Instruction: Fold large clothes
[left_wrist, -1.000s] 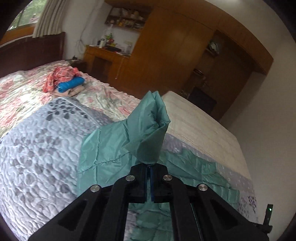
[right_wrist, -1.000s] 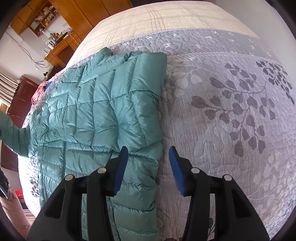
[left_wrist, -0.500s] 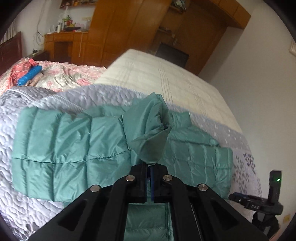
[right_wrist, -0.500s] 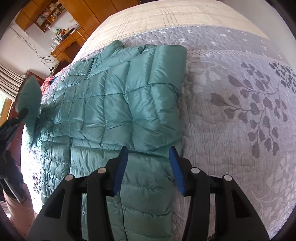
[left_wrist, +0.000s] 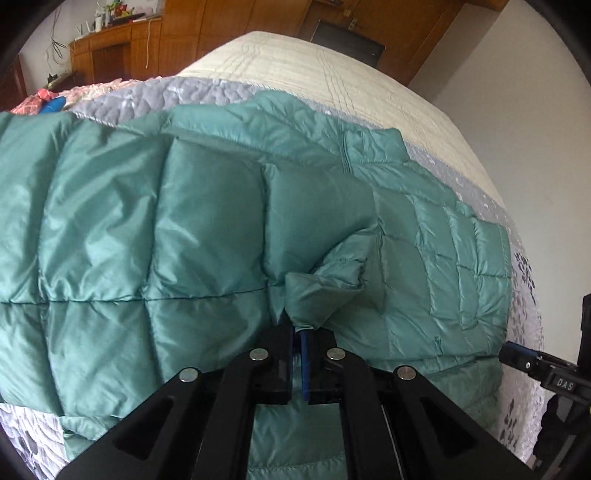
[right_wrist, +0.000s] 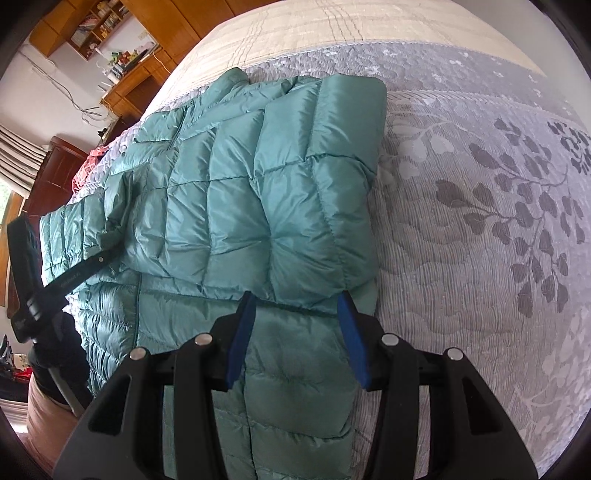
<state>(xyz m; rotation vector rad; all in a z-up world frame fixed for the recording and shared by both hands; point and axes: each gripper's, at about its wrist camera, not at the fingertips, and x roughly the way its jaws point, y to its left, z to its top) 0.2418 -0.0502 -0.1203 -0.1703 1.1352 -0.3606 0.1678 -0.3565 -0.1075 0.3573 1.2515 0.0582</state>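
So the left gripper (left_wrist: 300, 334) is clamped on the sleeve cuff (left_wrist: 321, 291) over the teal jacket (right_wrist: 258, 192), which lies flat on the grey quilt (right_wrist: 480, 221). Right gripper (right_wrist: 297, 325) hangs apart over the jacket, gripping nothing.

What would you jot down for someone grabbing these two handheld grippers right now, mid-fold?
Left gripper: shut on the cuff of the sleeve, low over the jacket.
Right gripper: open, holding nothing, above the jacket's near part.
Jacket: teal, puffy, spread on the grey quilt.
Done: one sleeve already lies folded across the body.
Left: lay down and release the held sleeve, then probably fold the body.
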